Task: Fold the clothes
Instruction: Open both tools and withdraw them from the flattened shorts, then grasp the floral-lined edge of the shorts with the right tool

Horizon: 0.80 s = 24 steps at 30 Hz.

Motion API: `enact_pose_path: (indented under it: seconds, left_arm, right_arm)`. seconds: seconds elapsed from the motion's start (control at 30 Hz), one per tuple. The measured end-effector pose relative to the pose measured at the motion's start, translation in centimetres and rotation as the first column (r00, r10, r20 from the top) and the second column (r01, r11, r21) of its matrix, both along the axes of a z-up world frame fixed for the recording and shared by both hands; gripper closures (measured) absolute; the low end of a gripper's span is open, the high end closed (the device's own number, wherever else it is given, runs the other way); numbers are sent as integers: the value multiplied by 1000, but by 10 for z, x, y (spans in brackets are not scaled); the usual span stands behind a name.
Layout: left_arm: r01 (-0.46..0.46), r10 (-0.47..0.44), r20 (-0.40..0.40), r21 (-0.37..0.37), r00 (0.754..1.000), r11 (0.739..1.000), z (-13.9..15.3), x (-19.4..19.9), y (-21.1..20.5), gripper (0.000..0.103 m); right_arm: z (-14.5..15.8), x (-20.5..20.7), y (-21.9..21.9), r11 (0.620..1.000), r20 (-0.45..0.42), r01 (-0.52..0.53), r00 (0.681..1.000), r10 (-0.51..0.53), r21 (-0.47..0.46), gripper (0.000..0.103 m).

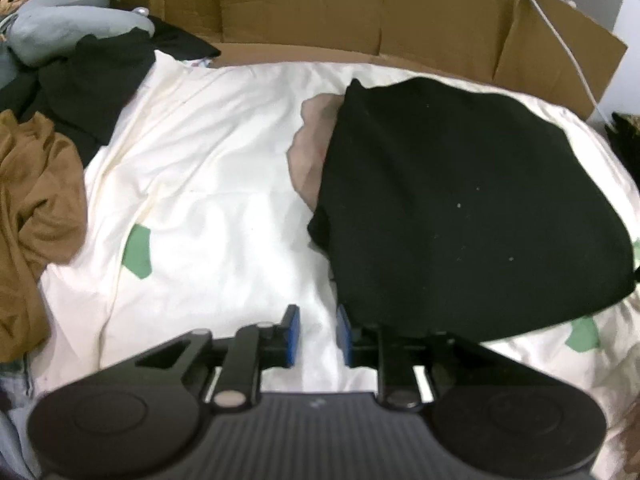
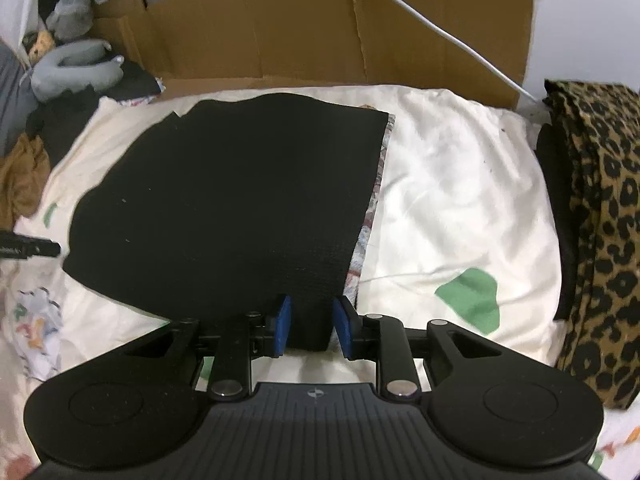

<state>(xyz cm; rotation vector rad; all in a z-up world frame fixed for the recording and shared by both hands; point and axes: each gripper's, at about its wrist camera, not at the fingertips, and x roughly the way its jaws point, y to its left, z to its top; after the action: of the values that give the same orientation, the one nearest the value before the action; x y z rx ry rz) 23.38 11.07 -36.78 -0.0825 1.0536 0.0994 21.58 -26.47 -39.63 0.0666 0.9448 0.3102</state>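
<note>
Black garment lying folded on the bed, one gripper released beside it, the other around its near edge.

The black garment (image 2: 232, 208) lies flat on the white bedsheet (image 2: 448, 184), folded into a rough trapezoid: narrow at the near end, widening toward the cardboard (image 2: 304, 28) at the far side, its long axis running from near to far. Its cloth is plain and dark, flecked with a little lint, and a patterned layer (image 2: 370, 216) peeks out along its right edge. The left gripper (image 1: 318, 336) is released, only sheet between its blue pads, just left of the garment's near corner. The right gripper (image 2: 312, 330) has a tab of the garment's near edge between its pads; whether they press it I cannot tell. A brown garment (image 1: 36, 208) lies crumpled at the left.
</note>
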Motion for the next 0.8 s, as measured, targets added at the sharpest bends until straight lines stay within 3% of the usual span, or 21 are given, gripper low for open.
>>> enact_pose_path:
  seconds: [0.1,0.17,0.33,0.63,0.8]
  left_arm:
    - [2,-1,10,-35,1000,999,1,-3,-1,66]
    - [6,-5,10,-54,1000,999,-1,-3,-2,65]
    - [-3,3,-6,-86,1000,996,-9,0,-3,65]
    - [7,-9,-20,-104,1000,995,-18,-1,-4,65]
    - [1,-4,-30,-110,1000,994,-25,1,-4,65]
  right_arm:
    - [-1,-3,-3,999,-29,21,999,-20,48,70]
    - [-4,-5,-5,996,-53,40,998,-35,84,64]
    - [-20,-6,-17,974,-145,125,985,-98,191,63]
    - [-44,3,-37,908,-232,245,957,-172,341,63]
    - [-66,5,-47,830,-322,348,922,-217,436,63]
